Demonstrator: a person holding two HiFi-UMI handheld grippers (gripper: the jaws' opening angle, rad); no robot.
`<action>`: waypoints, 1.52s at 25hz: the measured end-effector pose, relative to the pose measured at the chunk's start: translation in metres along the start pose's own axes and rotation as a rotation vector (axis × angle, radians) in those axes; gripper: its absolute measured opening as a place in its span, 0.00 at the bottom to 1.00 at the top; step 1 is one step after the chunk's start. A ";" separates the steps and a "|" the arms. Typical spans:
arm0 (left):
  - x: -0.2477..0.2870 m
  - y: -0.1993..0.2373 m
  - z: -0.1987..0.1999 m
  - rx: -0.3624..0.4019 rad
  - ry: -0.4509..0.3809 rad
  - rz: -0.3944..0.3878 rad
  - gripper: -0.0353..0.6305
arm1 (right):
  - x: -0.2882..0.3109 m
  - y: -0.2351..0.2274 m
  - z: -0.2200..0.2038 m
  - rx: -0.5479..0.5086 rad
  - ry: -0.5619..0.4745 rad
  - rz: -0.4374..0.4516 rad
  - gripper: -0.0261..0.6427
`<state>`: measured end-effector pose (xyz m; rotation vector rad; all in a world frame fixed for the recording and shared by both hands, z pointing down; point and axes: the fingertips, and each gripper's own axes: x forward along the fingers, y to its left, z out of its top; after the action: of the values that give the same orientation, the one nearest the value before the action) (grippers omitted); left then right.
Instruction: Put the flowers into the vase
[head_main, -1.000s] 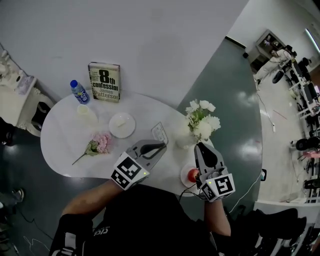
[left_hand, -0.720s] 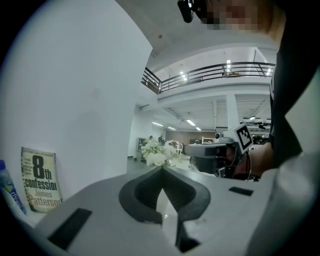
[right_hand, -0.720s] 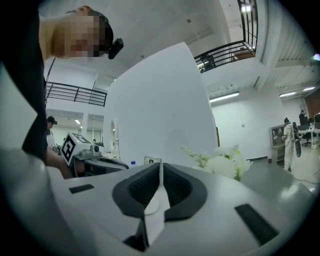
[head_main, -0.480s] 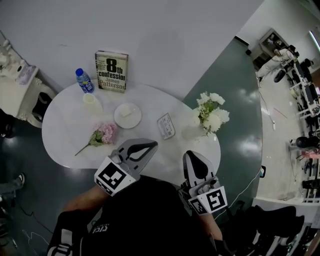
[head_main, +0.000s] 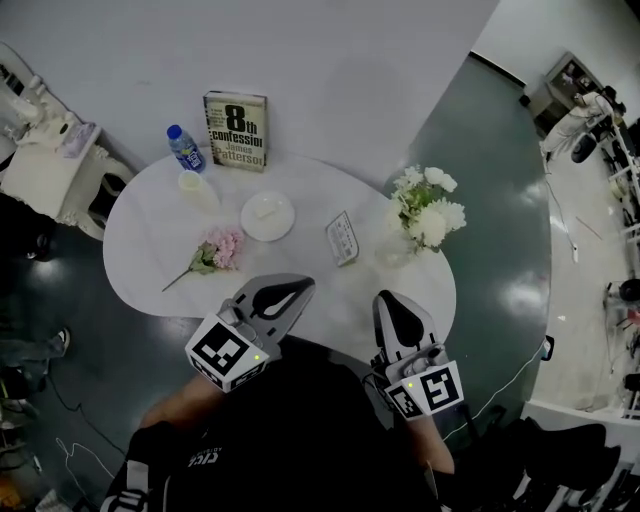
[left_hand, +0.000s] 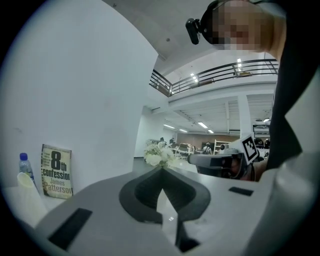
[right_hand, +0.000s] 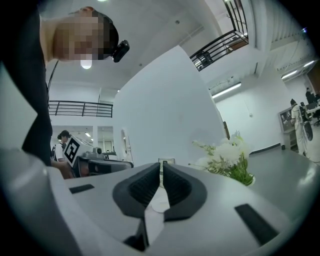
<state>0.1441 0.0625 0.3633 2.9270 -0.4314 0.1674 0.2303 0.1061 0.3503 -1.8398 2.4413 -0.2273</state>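
A pink flower sprig (head_main: 220, 250) lies on the white round table (head_main: 150, 270), left of centre. White flowers (head_main: 428, 208) stand in a clear vase (head_main: 394, 250) at the table's right side; they also show in the left gripper view (left_hand: 157, 156) and the right gripper view (right_hand: 227, 157). My left gripper (head_main: 300, 288) hovers at the table's near edge, shut and empty, right of the pink sprig. My right gripper (head_main: 385, 300) is shut and empty too, at the near edge below the vase. Both point level across the table.
At the back of the table a book (head_main: 236, 130) stands against the wall, with a blue-capped bottle (head_main: 185, 148) and a pale cup (head_main: 198, 188) beside it. A white dish (head_main: 268, 215) and a small flat grey device (head_main: 343, 238) lie mid-table.
Both grippers have drawn back from the table toward the person's body. The red thing on a small plate near the right gripper is no longer visible.
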 end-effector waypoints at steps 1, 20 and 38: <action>0.000 -0.002 0.001 0.003 0.005 0.009 0.07 | -0.001 0.000 0.000 -0.002 0.003 0.007 0.10; -0.011 0.016 -0.046 -0.024 0.093 0.159 0.07 | 0.000 0.006 -0.020 0.022 0.056 0.137 0.10; -0.163 0.178 -0.074 -0.053 0.093 0.247 0.07 | 0.149 0.097 -0.047 0.043 0.106 0.047 0.10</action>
<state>-0.0700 -0.0459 0.4416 2.7919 -0.7686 0.3178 0.0904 -0.0072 0.3853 -1.7947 2.5247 -0.3803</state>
